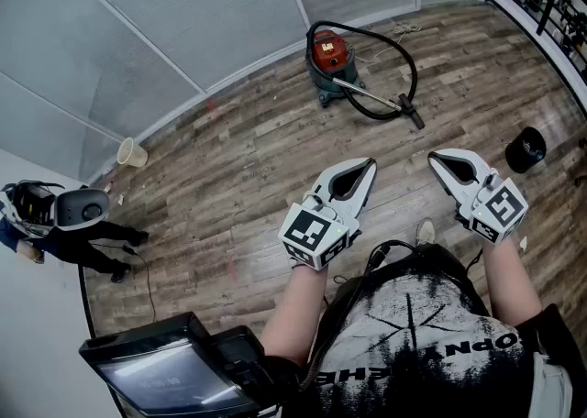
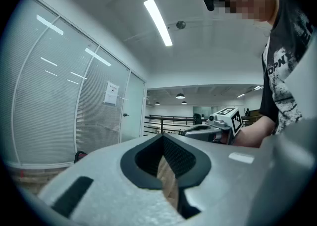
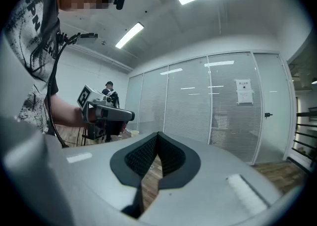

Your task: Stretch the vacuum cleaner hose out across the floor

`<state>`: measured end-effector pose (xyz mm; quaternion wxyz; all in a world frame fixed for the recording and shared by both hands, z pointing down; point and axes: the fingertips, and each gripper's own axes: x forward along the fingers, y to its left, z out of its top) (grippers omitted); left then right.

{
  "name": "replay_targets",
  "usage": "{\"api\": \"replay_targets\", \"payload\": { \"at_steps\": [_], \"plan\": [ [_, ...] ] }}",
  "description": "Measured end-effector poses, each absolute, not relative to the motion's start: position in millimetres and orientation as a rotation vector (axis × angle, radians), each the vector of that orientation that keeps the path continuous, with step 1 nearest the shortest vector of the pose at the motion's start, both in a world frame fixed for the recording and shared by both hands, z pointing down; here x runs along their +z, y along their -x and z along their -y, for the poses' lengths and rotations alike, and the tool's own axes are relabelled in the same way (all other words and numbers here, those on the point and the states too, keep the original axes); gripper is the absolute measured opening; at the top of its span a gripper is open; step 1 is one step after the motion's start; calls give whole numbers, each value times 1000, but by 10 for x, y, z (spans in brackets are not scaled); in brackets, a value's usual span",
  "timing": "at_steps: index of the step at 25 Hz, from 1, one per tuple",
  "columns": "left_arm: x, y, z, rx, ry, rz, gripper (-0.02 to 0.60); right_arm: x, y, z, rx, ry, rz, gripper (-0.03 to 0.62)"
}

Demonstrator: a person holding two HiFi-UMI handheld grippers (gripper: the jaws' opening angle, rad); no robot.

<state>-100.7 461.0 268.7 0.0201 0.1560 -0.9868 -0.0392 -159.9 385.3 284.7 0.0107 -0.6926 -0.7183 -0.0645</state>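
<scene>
A red canister vacuum cleaner (image 1: 330,55) stands on the wood floor near the glass wall, far ahead of me. Its black hose (image 1: 409,59) loops out to the right and back to a metal wand (image 1: 365,93), which ends in a floor nozzle (image 1: 415,116). My left gripper (image 1: 371,164) and right gripper (image 1: 434,159) hover side by side well short of the vacuum, both pointing toward it. Both are shut with nothing between the jaws. In the left gripper view the jaws (image 2: 162,139) meet, and the same holds in the right gripper view (image 3: 157,137).
A paper cup (image 1: 131,152) lies by the glass wall at the left. A black round object (image 1: 526,149) sits on the floor at the right, below a railing (image 1: 543,2). A person (image 1: 57,224) with gear crouches at the far left. A monitor (image 1: 170,372) stands near my left side.
</scene>
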Motion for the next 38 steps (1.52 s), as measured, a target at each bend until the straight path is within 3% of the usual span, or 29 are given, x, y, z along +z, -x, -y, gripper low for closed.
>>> {"api": "replay_targets", "payload": {
  "at_steps": [38],
  "plan": [
    [2723,1103,-4854,-201,-449,3080,-2,2778,1768,-4101,-158,2177,2217,6]
  ]
}}
